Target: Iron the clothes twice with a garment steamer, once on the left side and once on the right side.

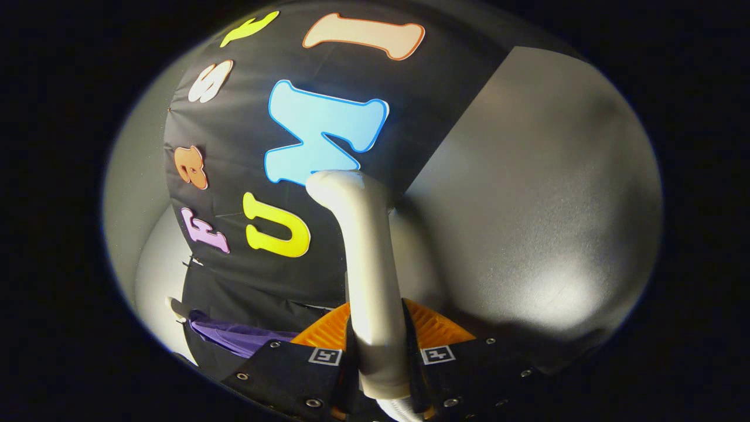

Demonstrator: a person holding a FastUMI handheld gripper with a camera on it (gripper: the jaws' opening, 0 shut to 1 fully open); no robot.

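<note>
1. Backdrop: black cloth booth wall [246, 193] hangs beyond the fingers; a plain grey panel [539, 193] adjoins its right edge, and a pale wall shows past its left edge.
2. Garment steamer [369, 258]: off-white handle, standing upright between the two fingers and rising well beyond them; its upper end bends over toward the left, set against the cloth wall. Its lower end sits down between the fingers at their base.
3. Gripper [378, 351]: both fingers are closed against the steamer handle, one on each side, clamping it. Ribbed pads [436, 328] show on either side of the handle just ahead of the finger housings.
4. Pose: gripper tilted upward, looking along the handle toward the booth wall.
5. Purple garment [234, 337]: low at the cloth wall's bottom left corner, left of the left finger, apart from the steamer.
</note>
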